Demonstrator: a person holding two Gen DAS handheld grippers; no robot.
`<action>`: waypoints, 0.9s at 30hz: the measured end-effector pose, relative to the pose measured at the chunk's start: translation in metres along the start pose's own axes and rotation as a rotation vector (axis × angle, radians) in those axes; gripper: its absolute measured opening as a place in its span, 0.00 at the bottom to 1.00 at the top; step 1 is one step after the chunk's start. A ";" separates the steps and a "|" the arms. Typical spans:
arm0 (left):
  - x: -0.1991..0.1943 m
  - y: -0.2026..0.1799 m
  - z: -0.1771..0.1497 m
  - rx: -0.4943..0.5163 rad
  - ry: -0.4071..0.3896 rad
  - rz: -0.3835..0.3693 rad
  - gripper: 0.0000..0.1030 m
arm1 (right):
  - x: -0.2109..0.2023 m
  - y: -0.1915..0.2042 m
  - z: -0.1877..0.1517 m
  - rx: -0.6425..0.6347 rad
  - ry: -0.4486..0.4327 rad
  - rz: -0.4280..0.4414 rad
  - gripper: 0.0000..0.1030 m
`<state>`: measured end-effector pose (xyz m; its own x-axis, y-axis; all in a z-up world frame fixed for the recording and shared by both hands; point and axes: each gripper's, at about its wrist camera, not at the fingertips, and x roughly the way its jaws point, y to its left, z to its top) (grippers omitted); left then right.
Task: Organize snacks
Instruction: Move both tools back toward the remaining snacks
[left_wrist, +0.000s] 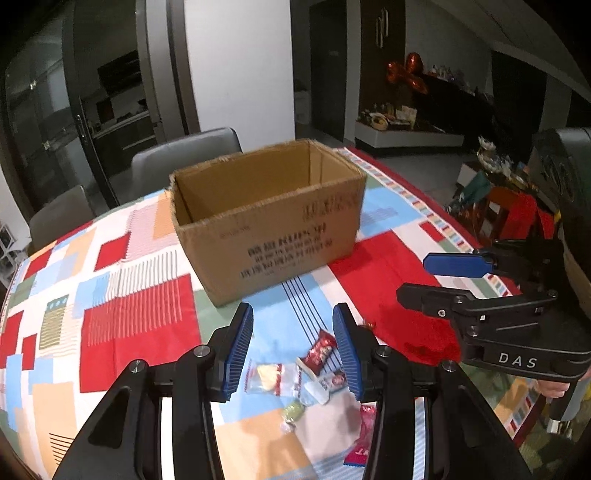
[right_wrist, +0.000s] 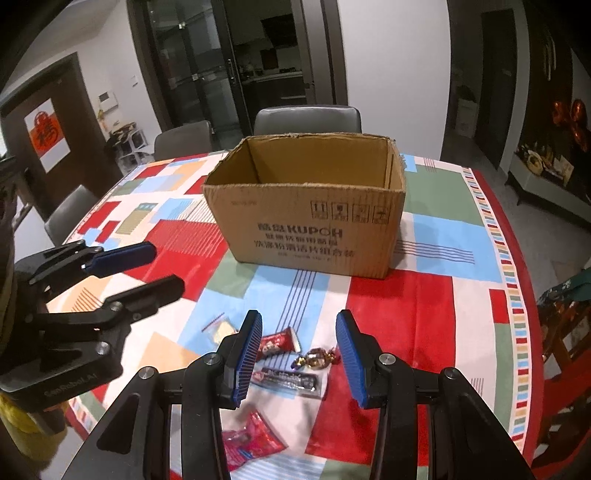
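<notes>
Snacks (right_wrist: 291, 362) loose on tablecloth (left_wrist: 140, 317) at 6 o'clock of open cardboard box (right_wrist: 306, 218); left gripper (left_wrist: 293, 354) and right gripper (right_wrist: 299, 358) both wide open, holding nothing; advised: descend squarely over one wrapper, close gently, carry above near rim.

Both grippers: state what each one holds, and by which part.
Nothing is held. The left gripper and right gripper both have open jaws, above the loose snacks on the tablecloth, short of the cardboard box.
</notes>
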<state>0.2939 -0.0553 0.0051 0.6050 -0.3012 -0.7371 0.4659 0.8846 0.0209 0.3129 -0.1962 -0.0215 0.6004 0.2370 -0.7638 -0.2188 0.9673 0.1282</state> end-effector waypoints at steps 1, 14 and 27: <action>0.001 -0.002 -0.003 0.001 0.004 -0.005 0.43 | 0.002 -0.001 -0.003 0.002 0.002 0.006 0.41; 0.035 -0.015 -0.026 0.025 0.083 -0.064 0.46 | 0.035 -0.012 -0.033 0.033 0.061 0.047 0.41; 0.086 -0.014 -0.046 0.036 0.201 -0.112 0.46 | 0.080 -0.022 -0.046 0.009 0.151 0.035 0.41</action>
<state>0.3104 -0.0771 -0.0896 0.4087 -0.3168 -0.8559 0.5476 0.8354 -0.0476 0.3307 -0.2025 -0.1144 0.4696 0.2553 -0.8451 -0.2305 0.9595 0.1618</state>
